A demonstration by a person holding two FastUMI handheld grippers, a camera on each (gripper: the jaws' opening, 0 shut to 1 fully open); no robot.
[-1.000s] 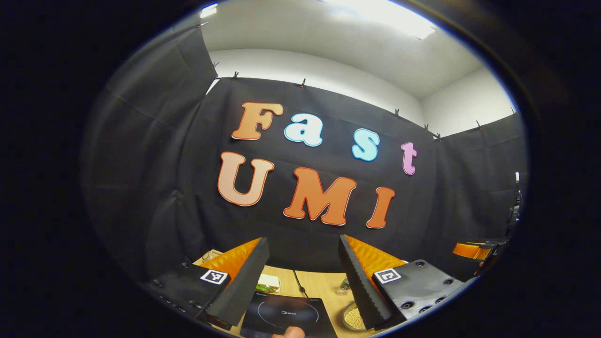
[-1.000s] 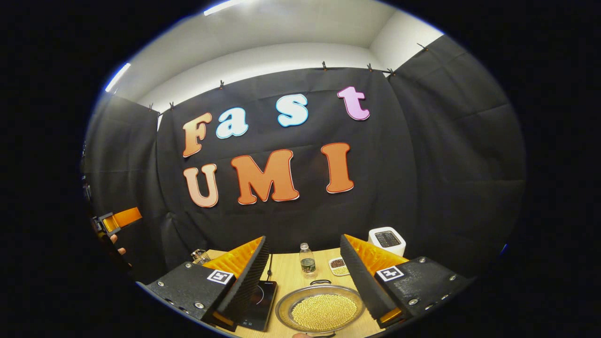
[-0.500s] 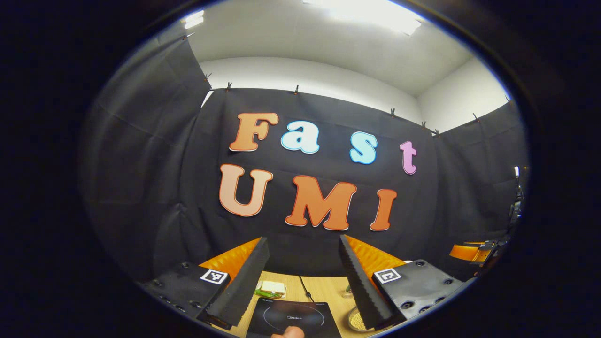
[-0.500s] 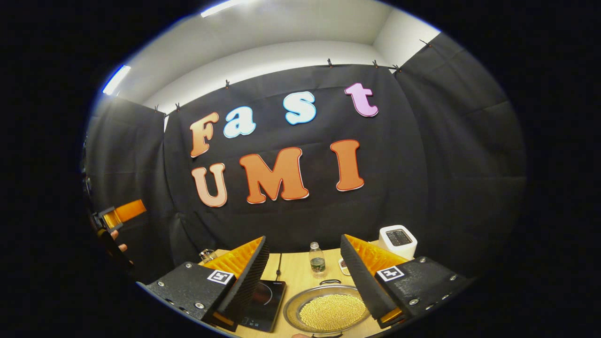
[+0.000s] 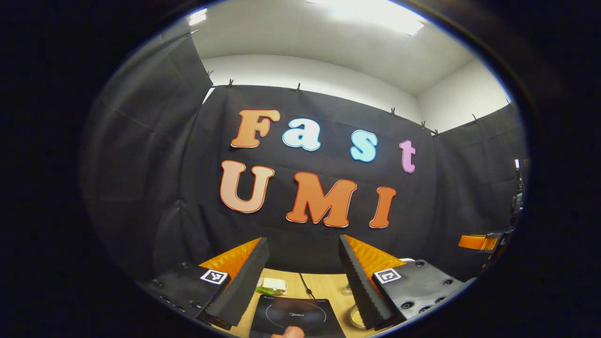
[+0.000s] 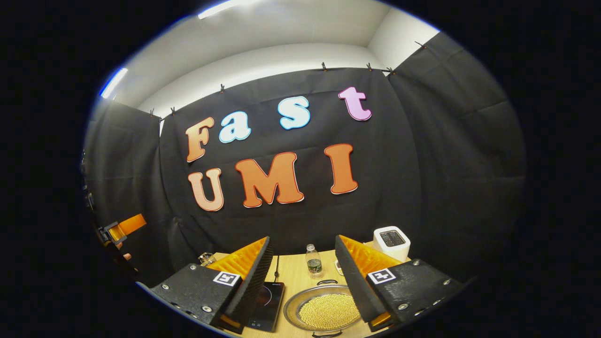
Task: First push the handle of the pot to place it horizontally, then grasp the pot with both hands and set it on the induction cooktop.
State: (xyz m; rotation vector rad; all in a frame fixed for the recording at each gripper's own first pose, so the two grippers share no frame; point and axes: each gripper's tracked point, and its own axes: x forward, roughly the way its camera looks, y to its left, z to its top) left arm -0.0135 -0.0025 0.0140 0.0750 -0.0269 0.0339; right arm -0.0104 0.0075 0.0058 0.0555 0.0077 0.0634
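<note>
- The left gripper (image 5: 304,263) is hovering above the table (image 5: 324,285) with its fingers spread apart and nothing between them; it is also showing at the far left edge of the right gripper view, with part of a hand beside it.
- The right gripper (image 6: 300,263) is likewise hovering with its fingers spread wide and gripping nothing; it is also appearing at the far right edge of the left gripper view.
- The cooktop (image 5: 293,317) is lying flat on the table, near the left gripper; a printed ring and a small brand mark are showing on its glass, but the mark is too small to read with confidence.
- In the right gripper view the cooktop (image 6: 266,305) is sitting just left of the pot (image 6: 324,310), apart from it.
- The pot is a shallow round metal pan resting on the table, filled with small yellow grains.
- One pot handle (image 6: 327,282) is showing at the far rim and another at the near rim, so the handle axis is running near to far.
- A bottle (image 6: 313,259) is standing upright beyond the pot; its label is not legible.
- A white appliance (image 6: 391,242) is standing at the far right of the table.
- A square black-and-white marker is sitting on each gripper finger mount.
- A packet (image 5: 271,285) is lying beyond the cooktop on the left.
</note>
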